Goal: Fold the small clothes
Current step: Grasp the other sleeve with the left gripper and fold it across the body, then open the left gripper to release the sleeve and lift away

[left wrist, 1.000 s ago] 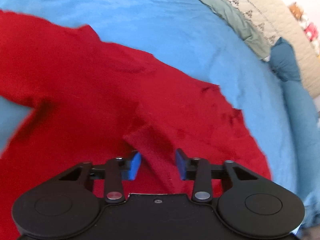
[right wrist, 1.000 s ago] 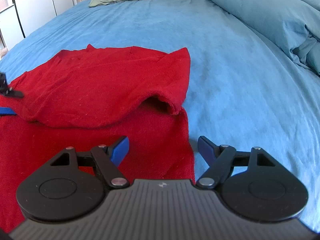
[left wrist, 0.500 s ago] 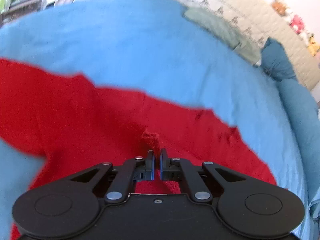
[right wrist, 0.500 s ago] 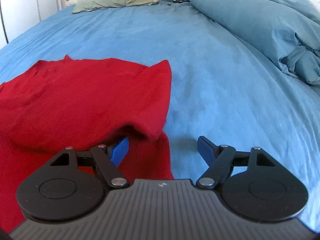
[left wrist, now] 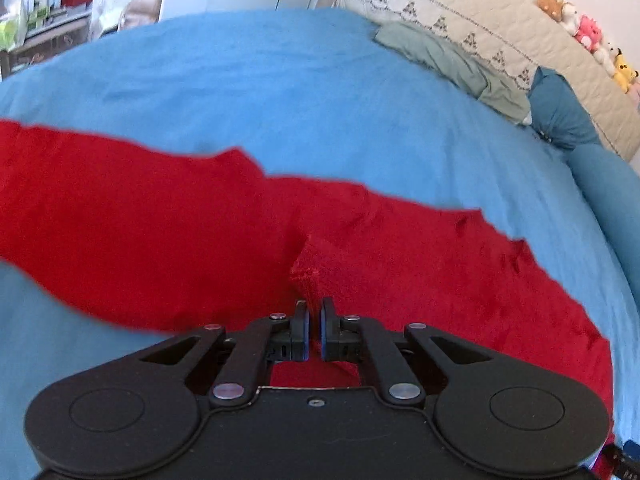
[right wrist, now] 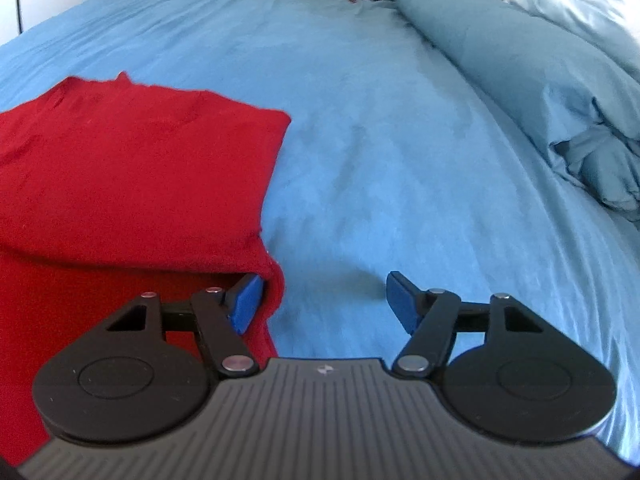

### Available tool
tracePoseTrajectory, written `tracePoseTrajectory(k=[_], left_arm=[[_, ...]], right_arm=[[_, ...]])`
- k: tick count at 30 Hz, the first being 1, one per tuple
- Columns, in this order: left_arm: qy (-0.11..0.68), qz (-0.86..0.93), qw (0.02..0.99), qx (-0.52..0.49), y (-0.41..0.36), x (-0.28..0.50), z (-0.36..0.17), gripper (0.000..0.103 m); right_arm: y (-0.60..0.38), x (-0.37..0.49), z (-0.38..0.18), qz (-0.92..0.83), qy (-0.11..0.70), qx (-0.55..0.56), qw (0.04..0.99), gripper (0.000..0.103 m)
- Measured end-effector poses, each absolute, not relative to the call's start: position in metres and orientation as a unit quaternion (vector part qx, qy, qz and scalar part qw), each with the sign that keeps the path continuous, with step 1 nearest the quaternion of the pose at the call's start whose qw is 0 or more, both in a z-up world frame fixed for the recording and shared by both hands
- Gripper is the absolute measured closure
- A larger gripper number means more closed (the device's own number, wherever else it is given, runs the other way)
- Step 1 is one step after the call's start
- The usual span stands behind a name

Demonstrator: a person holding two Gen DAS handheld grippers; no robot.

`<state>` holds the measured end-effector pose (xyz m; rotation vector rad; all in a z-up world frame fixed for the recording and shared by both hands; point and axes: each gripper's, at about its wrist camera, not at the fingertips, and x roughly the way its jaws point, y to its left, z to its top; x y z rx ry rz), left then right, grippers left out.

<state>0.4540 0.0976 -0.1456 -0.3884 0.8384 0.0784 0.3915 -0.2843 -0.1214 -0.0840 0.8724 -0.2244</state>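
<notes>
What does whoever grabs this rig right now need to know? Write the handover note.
Left hand-held gripper: shut on a pinched ridge of the red garment.
Right hand-held gripper: jaws closing, not yet gripping; the garment's right edge lies between them, by the left finger.
Garment: on the blue bedsheet, its upper layer already doubled over the lower.
Done: the left grip, and apparently one fold.
Left: close the right gripper on the edge, then likely carry both grips over for the next fold and smooth it.

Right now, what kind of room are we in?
Most likely a bedroom. A red garment lies on a bed with a blue sheet, a rolled duvet sits along one side, and plush toys line the padded headboard.
</notes>
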Motion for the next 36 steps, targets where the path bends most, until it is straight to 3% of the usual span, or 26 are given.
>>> tracePoseTrajectory(k=[5, 8, 9, 10, 12, 16, 21, 24, 30, 36], left_arm=[[0.419, 0.043, 0.891, -0.171, 0.105, 0.436, -0.138, 0.091], [0.418, 0.050, 0.894, -0.154, 0.110, 0.428, -0.124, 0.078], [0.410, 0.049, 0.900, -0.141, 0.109, 0.426, -0.115, 0.065], [0.401, 0.045, 0.906, -0.128, 0.107, 0.424, -0.108, 0.044], [0.384, 0.025, 0.916, -0.111, 0.099, 0.424, -0.098, 0.034], [0.391, -0.018, 0.916, -0.087, 0.076, 0.440, -0.101, 0.033], [0.412, -0.037, 0.907, -0.081, 0.056, 0.462, -0.120, 0.033], [0.425, -0.041, 0.901, -0.079, 0.052, 0.469, -0.130, 0.033], [0.441, -0.036, 0.894, -0.066, 0.049, 0.467, -0.147, 0.033], [0.443, -0.035, 0.894, -0.057, 0.047, 0.467, -0.149, 0.033]], right_arm=[[-0.291, 0.387, -0.120, -0.084, 0.432, -0.038, 0.897, 0.020], [-0.286, 0.382, -0.110, -0.066, 0.438, -0.050, 0.895, 0.019], [-0.282, 0.378, -0.102, -0.056, 0.435, -0.050, 0.897, 0.017], [-0.277, 0.374, -0.092, -0.040, 0.424, -0.042, 0.904, 0.015], [-0.267, 0.371, -0.075, 0.006, 0.398, -0.006, 0.917, 0.002], [-0.236, 0.394, -0.077, 0.058, 0.398, 0.035, 0.915, 0.002], [-0.232, 0.417, -0.118, 0.001, 0.458, 0.059, 0.887, 0.004], [-0.242, 0.408, -0.117, -0.003, 0.445, 0.091, 0.891, 0.004], [-0.231, 0.440, -0.091, 0.029, 0.392, 0.054, 0.918, 0.002], [-0.245, 0.519, -0.129, -0.039, 0.425, 0.057, 0.902, 0.000]])
